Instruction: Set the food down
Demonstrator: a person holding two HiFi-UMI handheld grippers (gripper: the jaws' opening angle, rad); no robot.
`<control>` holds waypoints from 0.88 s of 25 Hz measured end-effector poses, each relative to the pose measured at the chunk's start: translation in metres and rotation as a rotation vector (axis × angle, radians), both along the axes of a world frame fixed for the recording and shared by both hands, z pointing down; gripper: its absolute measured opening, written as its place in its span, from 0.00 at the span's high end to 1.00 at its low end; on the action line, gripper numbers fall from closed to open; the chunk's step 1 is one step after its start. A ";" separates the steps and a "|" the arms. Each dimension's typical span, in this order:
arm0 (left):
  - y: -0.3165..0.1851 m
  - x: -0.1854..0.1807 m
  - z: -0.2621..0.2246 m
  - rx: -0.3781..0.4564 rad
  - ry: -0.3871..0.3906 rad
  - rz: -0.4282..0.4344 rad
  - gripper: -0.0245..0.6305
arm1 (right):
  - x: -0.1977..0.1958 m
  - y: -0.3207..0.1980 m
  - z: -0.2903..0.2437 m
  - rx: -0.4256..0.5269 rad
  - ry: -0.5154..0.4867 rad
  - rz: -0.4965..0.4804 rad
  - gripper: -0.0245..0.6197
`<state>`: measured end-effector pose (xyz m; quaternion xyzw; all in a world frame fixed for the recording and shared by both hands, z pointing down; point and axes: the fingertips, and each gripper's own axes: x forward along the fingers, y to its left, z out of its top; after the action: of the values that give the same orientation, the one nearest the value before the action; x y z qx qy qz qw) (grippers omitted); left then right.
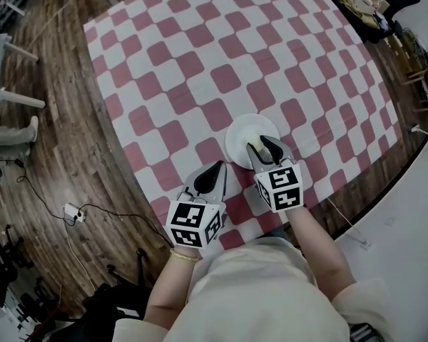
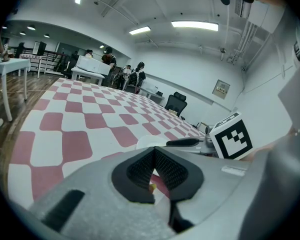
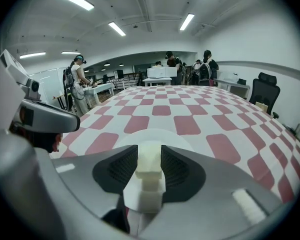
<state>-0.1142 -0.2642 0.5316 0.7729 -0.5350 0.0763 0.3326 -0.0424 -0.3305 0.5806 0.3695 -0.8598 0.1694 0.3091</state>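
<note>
A white plate (image 1: 242, 130) lies on the red-and-white checked cloth (image 1: 200, 70) near its front edge. My right gripper (image 1: 264, 148) hangs over the plate's near rim, shut on a white blocky piece of food (image 3: 149, 176). In the right gripper view the plate (image 3: 155, 135) shows just beyond and below the food. My left gripper (image 1: 212, 173) is to the left of the plate, over the cloth, its jaws closed together (image 2: 154, 171) with only a tiny yellow speck showing behind them. The left gripper view shows the plate (image 2: 147, 143) and the right gripper's marker cube (image 2: 232, 136).
Wood floor lies left of the cloth, with white table legs (image 1: 14, 95) and a cable with a power strip (image 1: 73, 211). Clutter sits past the far right corner (image 1: 360, 6). Several people and white tables (image 3: 160, 73) stand far off; an office chair (image 3: 265, 89) is at the right.
</note>
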 end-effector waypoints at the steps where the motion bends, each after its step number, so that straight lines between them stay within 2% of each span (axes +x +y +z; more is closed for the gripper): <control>1: 0.000 0.000 0.000 0.000 0.000 0.001 0.96 | 0.000 0.000 0.001 -0.002 0.004 0.002 0.73; 14: 0.006 0.003 -0.008 0.017 -0.005 0.017 0.96 | 0.006 0.005 -0.009 0.021 -0.015 0.041 0.72; 22: 0.014 0.007 -0.018 0.038 -0.011 0.024 0.96 | 0.009 0.017 -0.026 0.054 -0.033 0.061 0.74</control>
<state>-0.1076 -0.2502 0.5140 0.7849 -0.5291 0.0744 0.3138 -0.0332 -0.3133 0.5545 0.4007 -0.8575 0.1614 0.2795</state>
